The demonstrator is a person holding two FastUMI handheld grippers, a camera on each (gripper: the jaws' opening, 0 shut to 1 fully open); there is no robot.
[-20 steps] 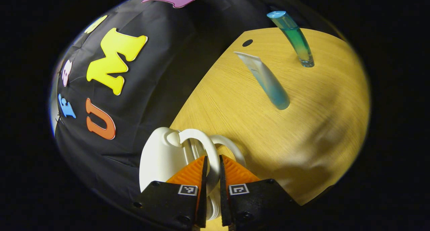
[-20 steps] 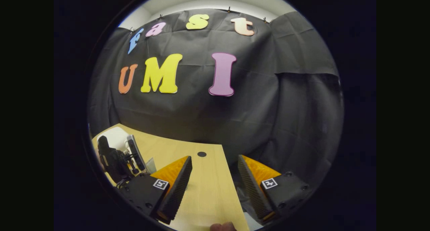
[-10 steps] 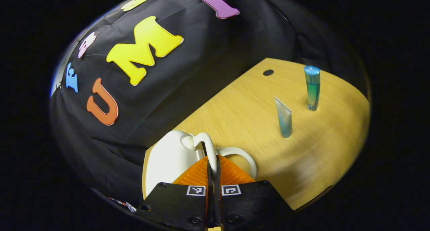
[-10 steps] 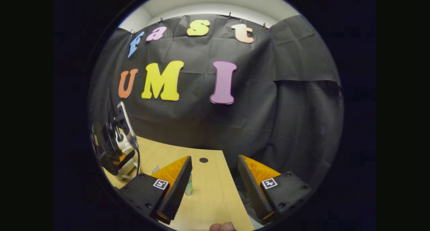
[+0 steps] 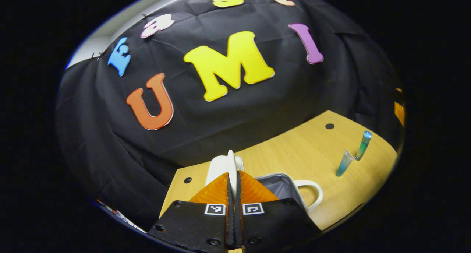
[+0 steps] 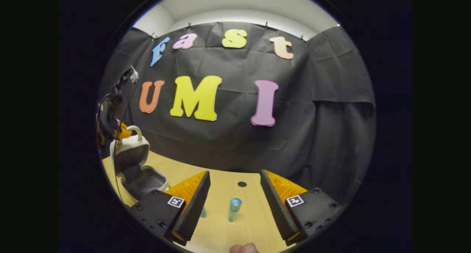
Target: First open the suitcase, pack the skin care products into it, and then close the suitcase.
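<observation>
The small white hard-shell suitcase with grey lining sits open at the lower left of the right gripper view, on the light wooden surface. Its lid stands nearly upright with the looped white handle at the top, and the bottom half lies flat. From what I can see the grey inside of the tray has nothing in it, though part of it is hidden.

In the left gripper view the left gripper at bottom centre has its fingers pressed together on the thin white rim of the lid's handle, so it's pinching that. The other handle loop and a bit of grey lining show just right of it.

Two skin care items stand upright at the right: a pale tube with a blue-green lower end and, just beside it, a clear blue-green cylindrical bottle, well apart from the case.

The right gripper hangs above the surface with fingers spread wide, touching nothing, bottle between them farther off.
</observation>
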